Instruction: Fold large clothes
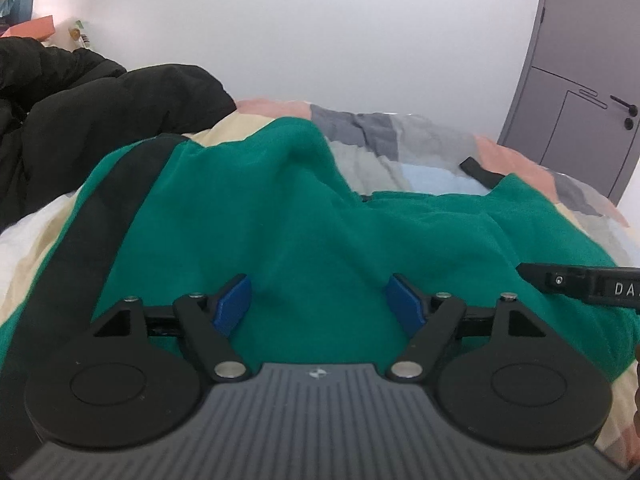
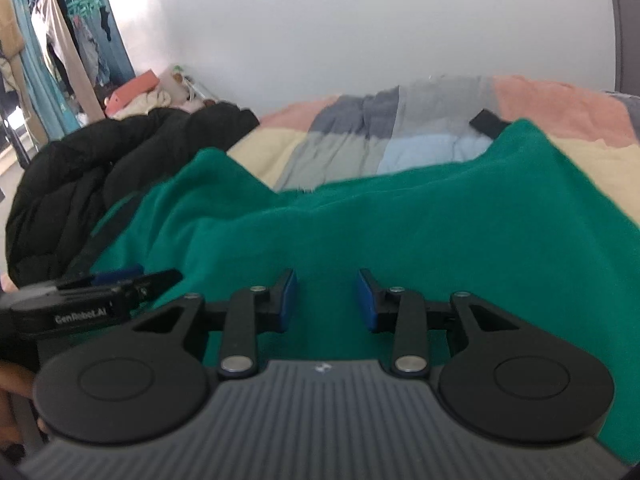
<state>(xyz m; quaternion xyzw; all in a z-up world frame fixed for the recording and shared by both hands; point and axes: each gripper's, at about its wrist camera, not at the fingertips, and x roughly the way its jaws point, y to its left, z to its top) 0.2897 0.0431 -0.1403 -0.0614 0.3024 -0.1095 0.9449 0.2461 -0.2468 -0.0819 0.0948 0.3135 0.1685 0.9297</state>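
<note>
A large green garment (image 1: 280, 220) with a black stripe (image 1: 100, 216) down its left side lies spread and rumpled on the bed. A black band (image 1: 478, 172) shows at its far right corner. My left gripper (image 1: 320, 300) hovers over the near part of the cloth, jaws wide open, nothing pinched between the blue pads (image 1: 236, 304). My right gripper (image 2: 327, 300) is over the same green garment (image 2: 400, 220), its jaws narrower but open, with cloth seen only beneath the gap. Each gripper appears at the edge of the other's view: right gripper (image 1: 580, 284), left gripper (image 2: 100, 296).
A black puffy jacket (image 1: 80, 120) is piled on the bed's left side. The patchwork bed cover (image 1: 380, 148) shows beyond the green cloth. A grey door (image 1: 580, 100) stands at the far right, and clothes hang on a rack (image 2: 60, 52) at the far left.
</note>
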